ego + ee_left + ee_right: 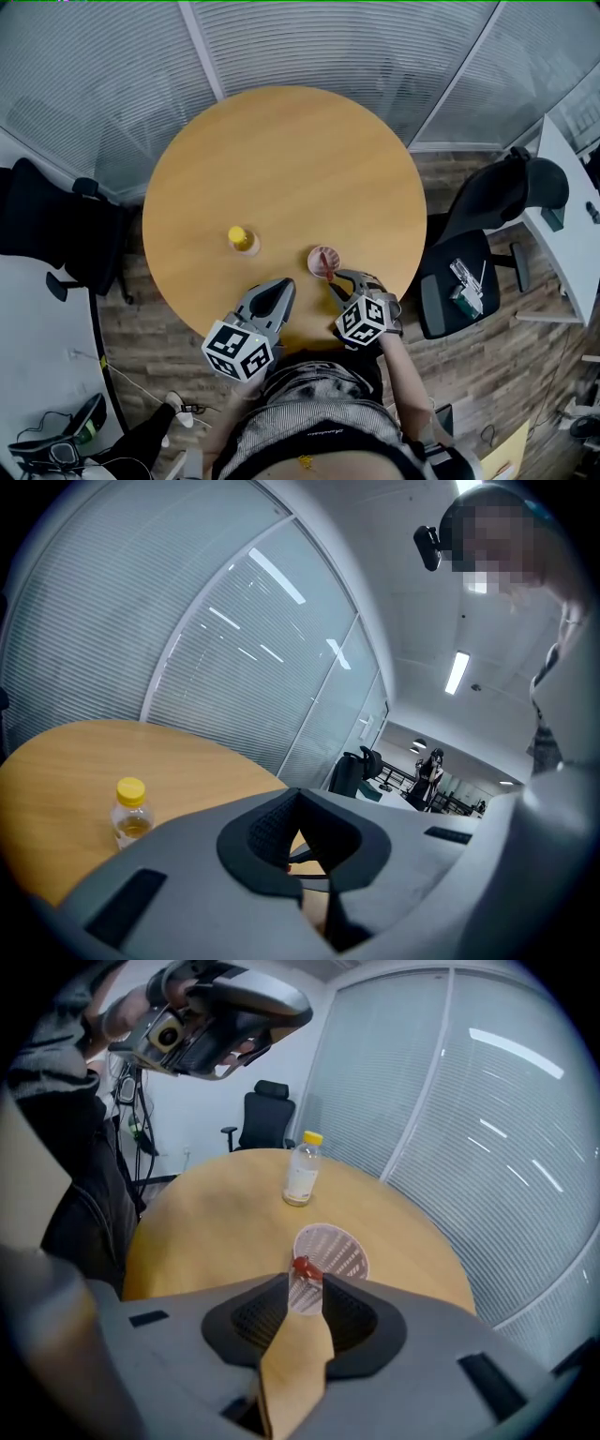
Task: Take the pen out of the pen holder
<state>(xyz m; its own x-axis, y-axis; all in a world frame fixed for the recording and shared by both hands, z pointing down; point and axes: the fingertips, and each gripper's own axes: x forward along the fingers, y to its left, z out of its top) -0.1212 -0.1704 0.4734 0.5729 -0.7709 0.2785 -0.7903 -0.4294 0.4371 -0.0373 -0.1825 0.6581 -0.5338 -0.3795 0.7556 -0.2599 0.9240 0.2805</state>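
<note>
Since the pen point(306, 1267) stands in the holder point(339, 1246) with its red top between the right gripper's point(305, 1281) narrowly parted jaws, we should pinch squarely and lift straight up, the left gripper point(300, 799) hanging closed and empty.

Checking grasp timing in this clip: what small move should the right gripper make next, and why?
Probably close the right gripper on the pen. Its fingers stand apart, and the pen's red top, sticking out of the mesh pen holder, sits between their tips. Nothing is gripped yet, so lifting now would likely leave the pen behind.
</note>
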